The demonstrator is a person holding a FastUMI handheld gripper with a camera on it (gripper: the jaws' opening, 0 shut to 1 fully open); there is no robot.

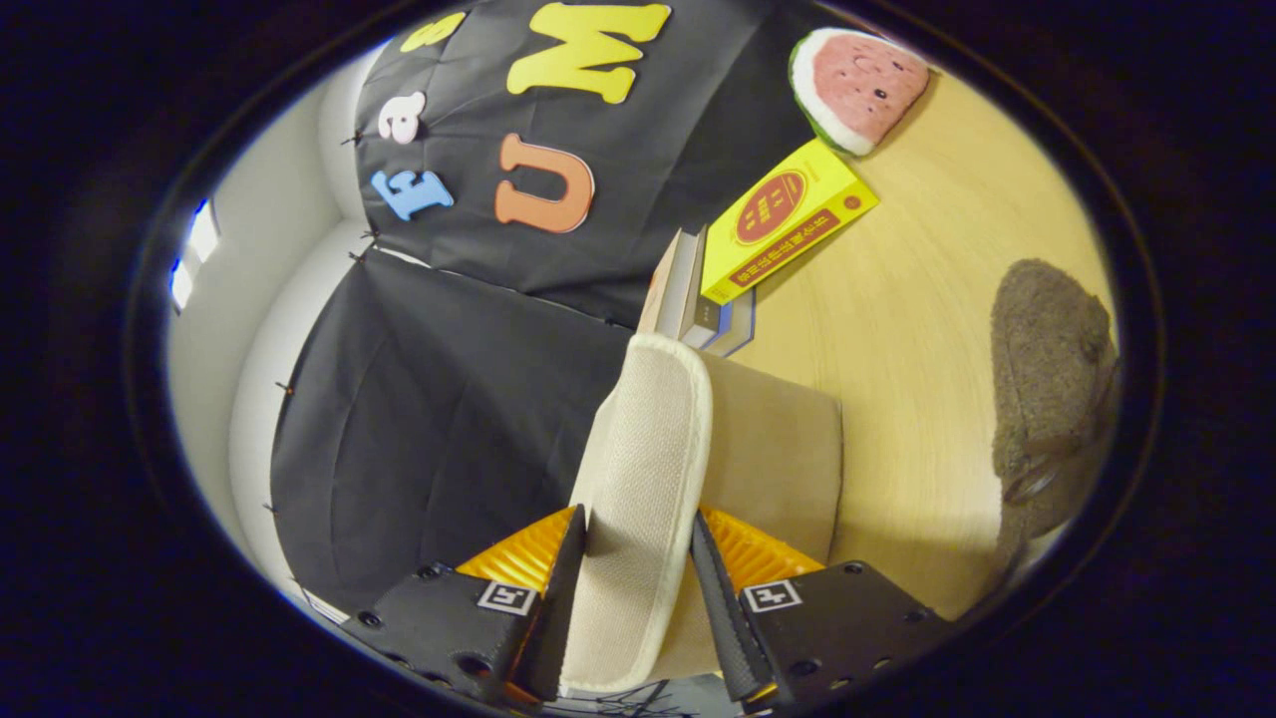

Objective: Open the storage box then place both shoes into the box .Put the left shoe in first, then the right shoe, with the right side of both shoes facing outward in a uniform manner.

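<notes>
My gripper (638,519) is shut on a cream woven panel with a pale rounded rim (648,439), which looks like the storage box's lid; both fingers press on its faces. Right behind it is the tan fabric side of the box (778,449), standing on the wooden table. A brown fuzzy shoe (1052,369) lies on the table beyond the fingers, off to the right of the box and apart from it. I cannot tell what is inside the box.
A yellow book (788,219) lies on a small stack of books (688,294) just past the box. A watermelon-slice plush (857,85) sits farther back. Bare wooden table (897,299) stretches between the box, the books and the shoe.
</notes>
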